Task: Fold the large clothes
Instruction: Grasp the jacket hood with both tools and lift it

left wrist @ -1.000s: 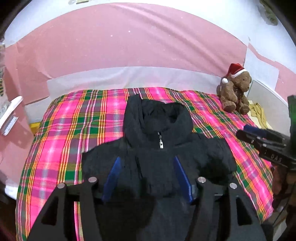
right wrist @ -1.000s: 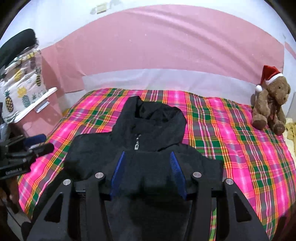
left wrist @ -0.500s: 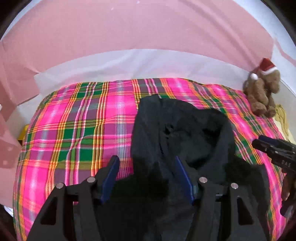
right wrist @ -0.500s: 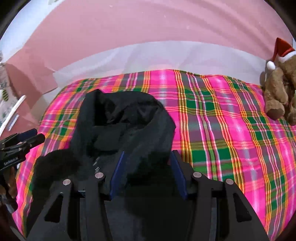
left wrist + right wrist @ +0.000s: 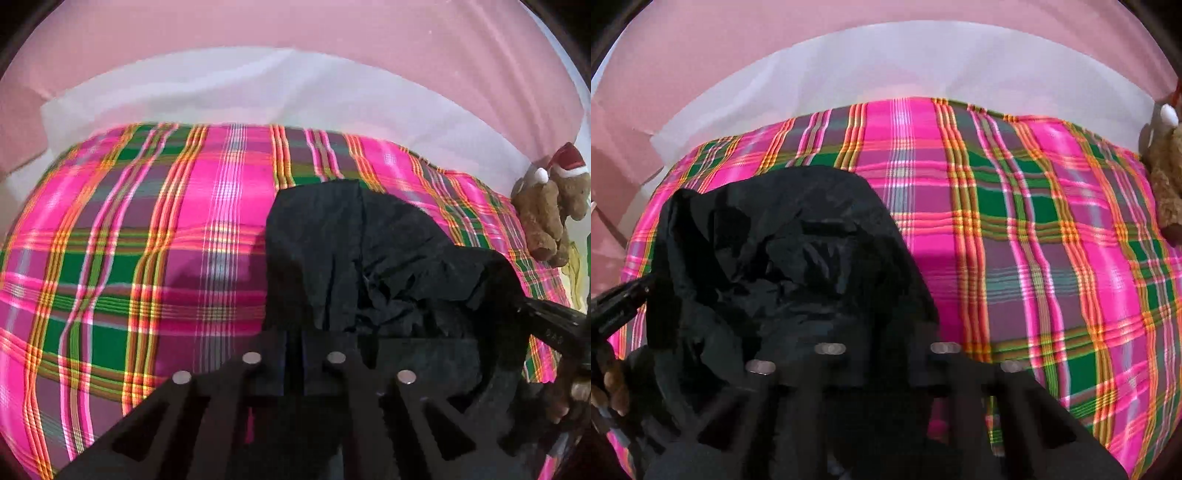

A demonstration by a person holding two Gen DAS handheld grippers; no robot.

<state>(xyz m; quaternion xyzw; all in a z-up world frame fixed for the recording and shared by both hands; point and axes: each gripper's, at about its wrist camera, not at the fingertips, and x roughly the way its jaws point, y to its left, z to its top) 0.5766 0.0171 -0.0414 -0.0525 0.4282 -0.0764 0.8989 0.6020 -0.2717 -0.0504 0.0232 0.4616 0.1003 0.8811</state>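
Black crinkled jacket (image 5: 369, 258) on plaid bedspread (image 5: 147, 240)

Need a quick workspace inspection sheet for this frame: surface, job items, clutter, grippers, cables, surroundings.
Surface: plaid bedspread, pink and green, lightly wrinkled.
Job's things: black hooded jacket lies rumpled on the bedspread, hood toward the wall.
Clutter: teddy bear in a Santa hat at the bed's far right edge.
Grippers: left gripper jaws nearly together at the jacket's edge; right gripper blurred over the jacket, state unclear.
Cables: nothing seen.
Surroundings: pink wall with a white band along the bed.
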